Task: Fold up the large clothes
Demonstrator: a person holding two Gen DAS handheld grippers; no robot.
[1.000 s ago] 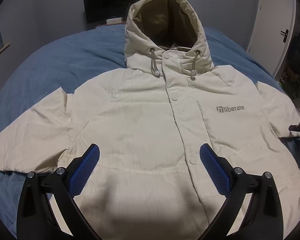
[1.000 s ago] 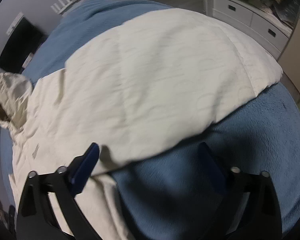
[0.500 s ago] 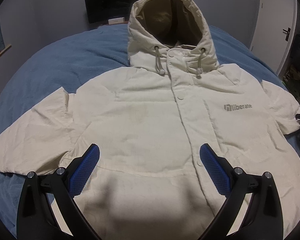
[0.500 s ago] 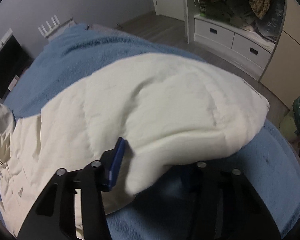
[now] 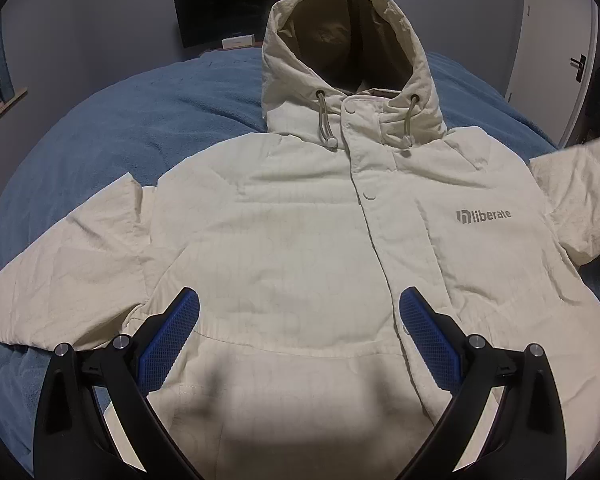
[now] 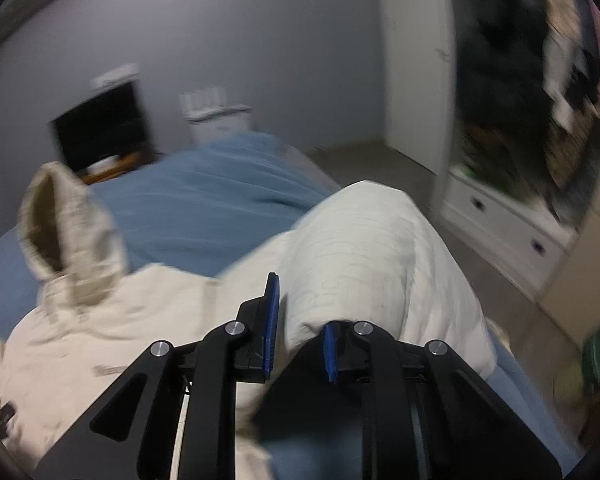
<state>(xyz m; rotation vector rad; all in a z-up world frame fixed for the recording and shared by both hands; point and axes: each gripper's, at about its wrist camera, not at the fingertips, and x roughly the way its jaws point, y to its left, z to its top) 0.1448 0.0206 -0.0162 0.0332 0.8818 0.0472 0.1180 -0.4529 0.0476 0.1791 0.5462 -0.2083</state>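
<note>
- Lying front-up on a blue fleece bed cover [image 5: 148, 120], the cream hooded padded jacket [image 5: 300, 240] has its hood [image 5: 348, 52] pointing toward the far wall and its snap placket closed.
- Grey "liberate" lettering [image 5: 485, 216] sits on the chest toward the right of the left wrist view.
- The left gripper [image 5: 299, 340] hangs over the jacket's lower front, its 2 blue-padded fingers [image 5: 168, 344] spread wide, holding nothing.
- The right gripper [image 6: 298, 328] has its jaws drawn close, clamped on a fold of the jacket's sleeve [image 6: 376, 264], which bulges up past the fingertips, raised off the bed.
- The right wrist view is motion-blurred; a black monitor [image 6: 100, 128] and white drawers [image 6: 508, 232] show behind.
</note>
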